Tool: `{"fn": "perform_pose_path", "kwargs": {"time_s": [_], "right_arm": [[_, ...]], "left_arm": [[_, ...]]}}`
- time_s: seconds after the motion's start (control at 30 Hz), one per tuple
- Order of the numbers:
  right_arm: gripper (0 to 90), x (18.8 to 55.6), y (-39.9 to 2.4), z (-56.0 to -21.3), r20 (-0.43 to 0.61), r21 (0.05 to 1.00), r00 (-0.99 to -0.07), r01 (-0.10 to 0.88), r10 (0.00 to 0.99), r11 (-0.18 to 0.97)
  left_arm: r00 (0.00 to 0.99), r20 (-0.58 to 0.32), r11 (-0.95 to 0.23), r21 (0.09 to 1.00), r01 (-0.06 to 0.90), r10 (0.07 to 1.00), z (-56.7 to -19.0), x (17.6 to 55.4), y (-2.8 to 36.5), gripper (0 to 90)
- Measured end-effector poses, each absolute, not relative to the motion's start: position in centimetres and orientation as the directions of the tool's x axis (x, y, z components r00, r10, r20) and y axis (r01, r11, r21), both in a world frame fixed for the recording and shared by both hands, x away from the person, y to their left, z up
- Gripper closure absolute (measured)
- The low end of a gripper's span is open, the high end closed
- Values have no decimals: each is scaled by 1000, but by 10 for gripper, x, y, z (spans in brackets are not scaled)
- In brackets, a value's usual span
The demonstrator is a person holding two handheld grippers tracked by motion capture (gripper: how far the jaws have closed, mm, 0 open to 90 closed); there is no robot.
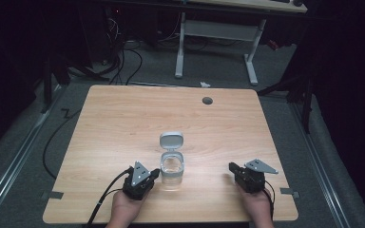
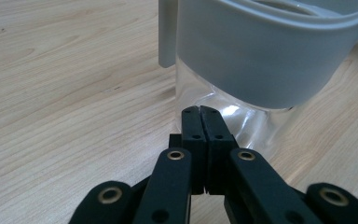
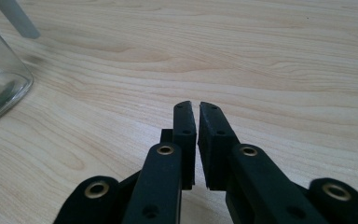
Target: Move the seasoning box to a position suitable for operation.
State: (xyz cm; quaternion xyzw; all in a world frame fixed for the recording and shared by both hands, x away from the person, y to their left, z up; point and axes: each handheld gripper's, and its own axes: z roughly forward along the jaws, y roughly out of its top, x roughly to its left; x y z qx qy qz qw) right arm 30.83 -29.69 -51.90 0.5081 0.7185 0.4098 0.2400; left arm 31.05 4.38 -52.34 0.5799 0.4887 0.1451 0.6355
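Note:
A clear jar (image 1: pixel 172 170) with a grey collar stands on the wooden table (image 1: pixel 123 123) near its front middle, its grey flip lid (image 1: pixel 171 141) swung up and back. My left gripper (image 1: pixel 157 173) lies just left of the jar, jaws shut with nothing between them. In the left gripper view the gripper's (image 2: pixel 199 109) tips sit right at the jar's (image 2: pixel 261 56) clear lower wall; I cannot tell whether they touch. My right gripper (image 1: pixel 231 167) rests to the jar's right, well apart from it. Its (image 3: pixel 195 105) jaws are shut to a thin slit and hold nothing, with the jar (image 3: pixel 0 79) at the far left.
A dark round hole (image 1: pixel 207 100) sits in the tabletop near the far edge. Grey tape marks (image 1: pixel 52 194) (image 1: pixel 289 192) lie at the front corners. Beyond the table stand a white-legged desk (image 1: pixel 218 28) and floor cables (image 1: pixel 123 61).

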Motion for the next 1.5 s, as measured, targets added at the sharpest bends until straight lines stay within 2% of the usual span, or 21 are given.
{"fn": "perform_pose_path", "kwargs": {"time_s": [0.3,0.47,0.6,0.77,1.13,1.33,1.5], "right_arm": [[894,309,-297,-519,64,835,-381,526,922,160],[900,309,-292,-520,52,830,-400,527,915,183],[900,309,-290,-520,57,832,-405,524,913,181],[900,308,-287,-520,56,833,-410,522,911,184],[900,309,-287,-523,63,827,-412,531,909,184],[900,309,-281,-523,75,825,-419,535,905,180],[900,320,-261,-521,78,822,-459,532,885,203]], "left_arm": [[486,-445,279,884,376,752,-521,303,53,874],[492,-480,291,864,412,727,-522,285,57,880],[532,-488,276,859,431,692,-525,263,38,886],[531,-478,263,863,431,700,-529,269,27,900],[502,-466,268,869,416,729,-530,283,29,900],[515,-473,265,865,427,715,-532,282,27,900],[537,-485,263,859,439,690,-532,284,20,889]]}}
